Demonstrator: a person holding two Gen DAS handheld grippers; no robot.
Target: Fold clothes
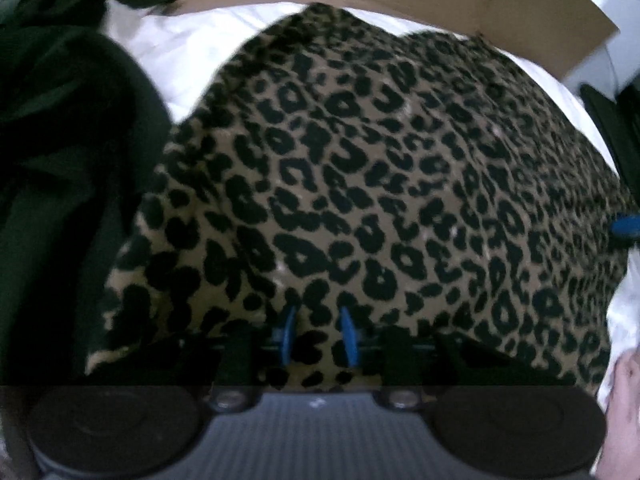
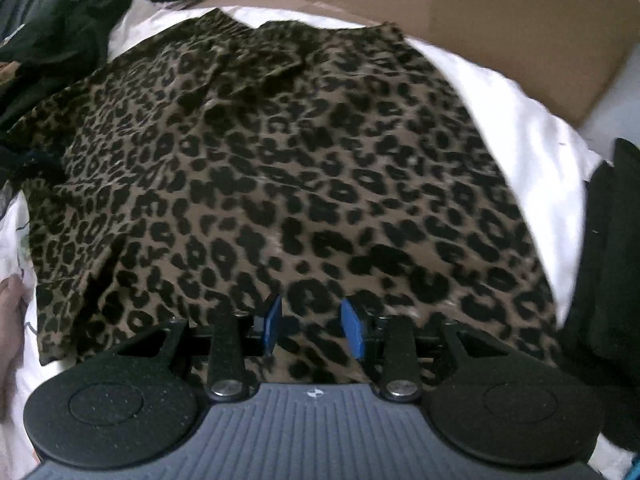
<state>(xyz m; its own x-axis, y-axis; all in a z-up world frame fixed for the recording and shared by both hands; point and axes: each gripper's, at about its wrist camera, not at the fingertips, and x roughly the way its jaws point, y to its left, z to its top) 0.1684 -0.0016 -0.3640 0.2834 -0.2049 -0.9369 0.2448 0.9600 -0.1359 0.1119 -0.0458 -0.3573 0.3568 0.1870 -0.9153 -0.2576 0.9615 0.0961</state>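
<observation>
A leopard-print garment [image 1: 380, 184] lies spread over white bedding [image 1: 188, 48] and fills most of both views. My left gripper [image 1: 317, 334] points down at its near edge, blue pads apart, with patterned cloth showing in the gap and no pinch visible. My right gripper [image 2: 313, 326] hovers over the same garment [image 2: 300, 168] near its front hem, with its blue pads set wider apart and flat cloth beneath them. A blue fingertip [image 1: 626, 226] of the right gripper shows at the right edge of the left wrist view.
A cardboard box [image 2: 500, 12] stands behind the bedding [image 2: 520, 132]. Dark clothes [image 1: 60, 140] are heaped on the left, and a black item [image 2: 608, 260] lies on the right. A hand [image 2: 10, 320] rests on the sheet at the left edge.
</observation>
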